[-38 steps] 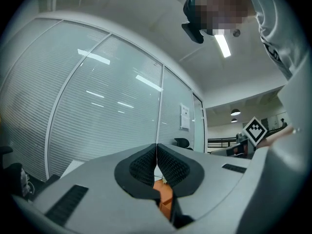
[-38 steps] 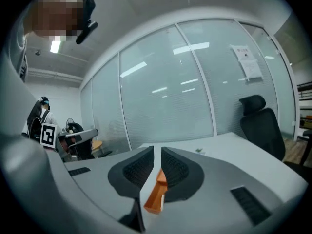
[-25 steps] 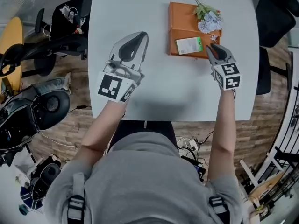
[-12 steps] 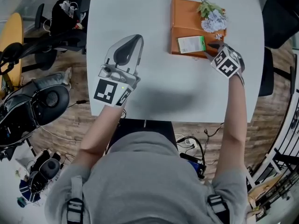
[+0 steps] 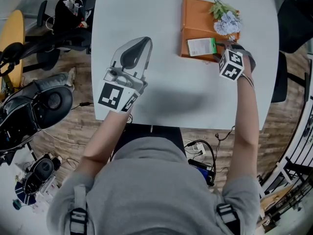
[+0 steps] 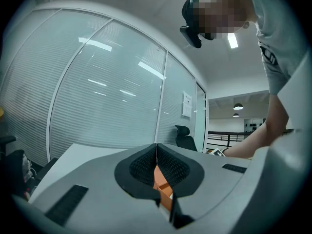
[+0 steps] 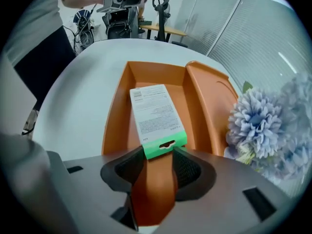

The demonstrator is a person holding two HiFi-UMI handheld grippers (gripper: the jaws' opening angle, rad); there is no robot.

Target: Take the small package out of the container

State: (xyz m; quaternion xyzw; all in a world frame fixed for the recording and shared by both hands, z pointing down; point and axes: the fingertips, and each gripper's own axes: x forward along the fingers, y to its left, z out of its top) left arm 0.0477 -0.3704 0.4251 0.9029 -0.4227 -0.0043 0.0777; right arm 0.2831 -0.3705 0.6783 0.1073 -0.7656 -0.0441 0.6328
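Observation:
The small package (image 5: 200, 46), white with a green end (image 7: 153, 116), lies flat in the orange container (image 5: 195, 23) at the table's far right. Seen through the right gripper view, the container (image 7: 122, 111) has two compartments, and the package is in the left one. My right gripper (image 5: 218, 48) reaches over the container's right rim. Its jaws (image 7: 157, 157) are opening, with the package's green end between the tips and no pad pressing on it. My left gripper (image 5: 145, 41) hovers over the table's middle left, shut and empty (image 6: 157, 165).
An artificial purple flower (image 5: 226, 21) lies across the container's far right corner, close to my right gripper (image 7: 265, 126). The white table (image 5: 146, 13) ends near the person's body. Office chairs and cables crowd the floor at left (image 5: 44, 106).
My right gripper has turned and slid left over the container's rim to the package's green end, and its jaws have spread apart. The left gripper has barely moved.

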